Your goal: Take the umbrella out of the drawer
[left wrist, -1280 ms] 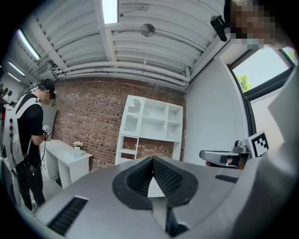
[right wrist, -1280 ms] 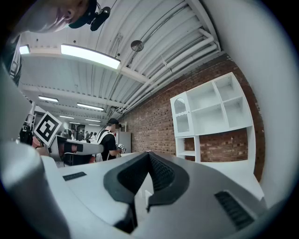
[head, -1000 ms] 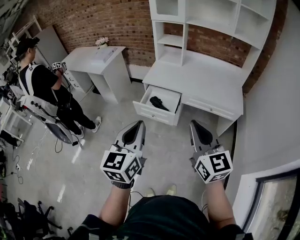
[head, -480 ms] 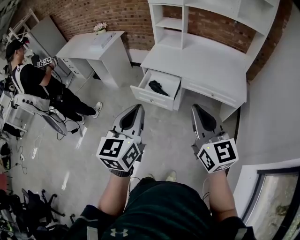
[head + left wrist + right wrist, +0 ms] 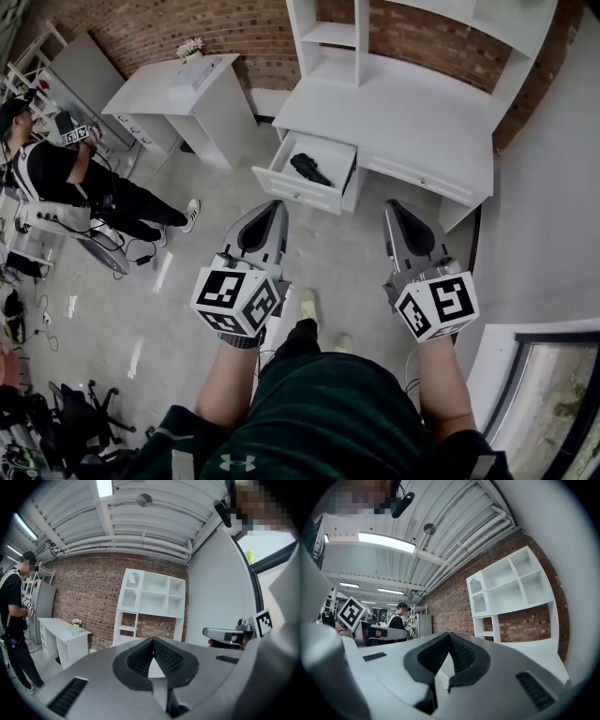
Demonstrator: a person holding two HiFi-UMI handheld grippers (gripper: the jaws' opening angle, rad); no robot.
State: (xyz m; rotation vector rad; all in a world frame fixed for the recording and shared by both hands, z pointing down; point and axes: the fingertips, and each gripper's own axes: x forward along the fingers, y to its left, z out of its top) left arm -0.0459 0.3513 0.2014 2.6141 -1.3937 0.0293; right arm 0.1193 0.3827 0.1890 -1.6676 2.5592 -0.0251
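In the head view a folded black umbrella [image 5: 310,170] lies inside the open white drawer [image 5: 292,193] of the white desk [image 5: 412,117]. My left gripper [image 5: 277,203] is held level, its tip just short of the drawer front, jaws shut and empty. Level with it and to the right of the drawer, my right gripper [image 5: 392,203] has its jaws together too, with nothing in them. The left gripper view shows the left gripper [image 5: 153,639] with its pads meeting. In the right gripper view the right gripper [image 5: 449,633] has its pads meeting as well. Neither gripper view shows the umbrella.
White shelves [image 5: 330,36] rise on the desk against a brick wall. A small white table [image 5: 173,92] with a flower pot stands at the left. A person in black [image 5: 56,169] stands at the far left. A second closed drawer [image 5: 417,178] sits right of the open one.
Both grippers have moved forward toward the desk, and the drawer now lies closer to their tips. My foot has stepped forward. Jaws stay shut.
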